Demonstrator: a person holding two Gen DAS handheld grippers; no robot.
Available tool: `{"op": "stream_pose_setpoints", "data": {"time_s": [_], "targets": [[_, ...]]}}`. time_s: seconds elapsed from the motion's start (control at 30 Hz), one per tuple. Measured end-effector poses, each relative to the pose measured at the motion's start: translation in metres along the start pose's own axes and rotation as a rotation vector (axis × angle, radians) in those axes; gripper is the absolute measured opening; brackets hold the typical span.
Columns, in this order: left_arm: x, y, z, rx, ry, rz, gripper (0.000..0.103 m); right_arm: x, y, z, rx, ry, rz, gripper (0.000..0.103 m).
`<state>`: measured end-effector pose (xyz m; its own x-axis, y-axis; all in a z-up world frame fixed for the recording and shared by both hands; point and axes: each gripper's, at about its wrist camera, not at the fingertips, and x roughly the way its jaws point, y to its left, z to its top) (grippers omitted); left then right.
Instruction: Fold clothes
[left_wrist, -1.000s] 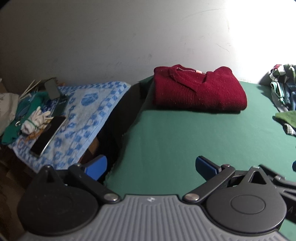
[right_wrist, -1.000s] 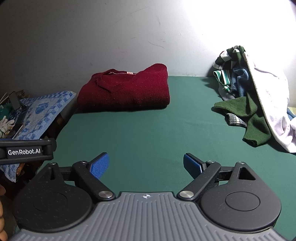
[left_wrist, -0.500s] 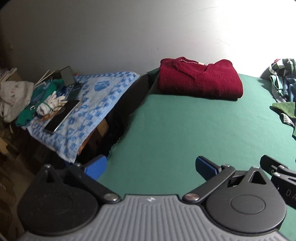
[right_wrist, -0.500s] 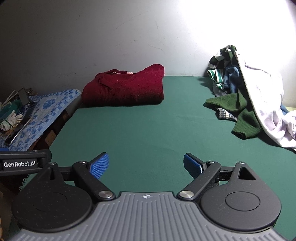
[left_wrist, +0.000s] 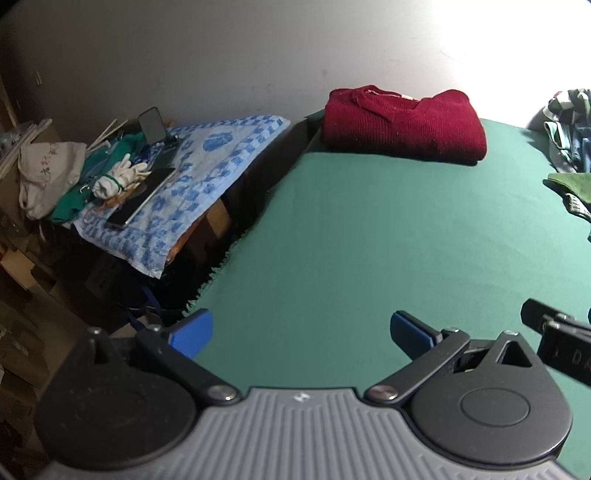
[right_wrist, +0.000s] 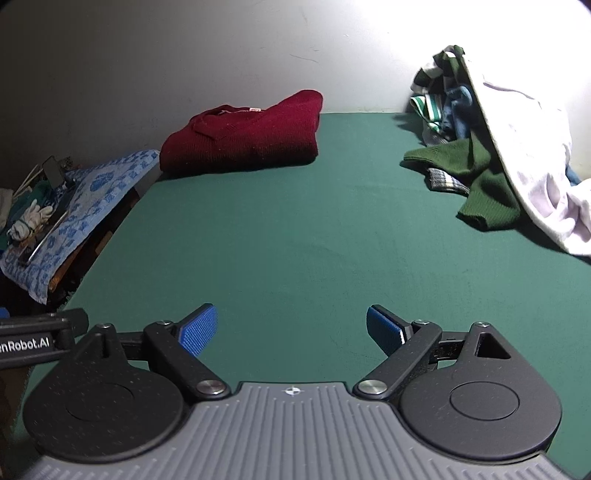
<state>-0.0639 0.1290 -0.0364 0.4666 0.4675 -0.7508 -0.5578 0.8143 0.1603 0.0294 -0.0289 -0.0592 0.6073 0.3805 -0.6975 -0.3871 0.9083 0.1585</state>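
Red sweater (right_wrist: 243, 138), green table (right_wrist: 295, 240)

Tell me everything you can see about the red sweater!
The red sweater is dark red and looks like a soft knit, with a V-shaped neck and a small pale label inside the collar. It is already folded into a neat, thick rectangle. It lies flat at the far left corner of the green table, close to the wall. Only the table touches it; both grippers are far from it.
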Motion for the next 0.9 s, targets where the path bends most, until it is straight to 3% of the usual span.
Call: {"op": "stream_pose_setpoints", "data": {"time_s": [0.47, 0.9], "targets": [[0.002, 0.025, 0.0, 0.094, -0.024, -0.123, 0.103, -0.026, 0.027, 0.003, 0.036, -0.077, -0.133, 0.09], [-0.012, 0.05, -0.005, 0.139, -0.096, -0.16, 0.103, -0.045, 0.048, -0.006, 0.069, -0.136, -0.196, 0.09]]}}
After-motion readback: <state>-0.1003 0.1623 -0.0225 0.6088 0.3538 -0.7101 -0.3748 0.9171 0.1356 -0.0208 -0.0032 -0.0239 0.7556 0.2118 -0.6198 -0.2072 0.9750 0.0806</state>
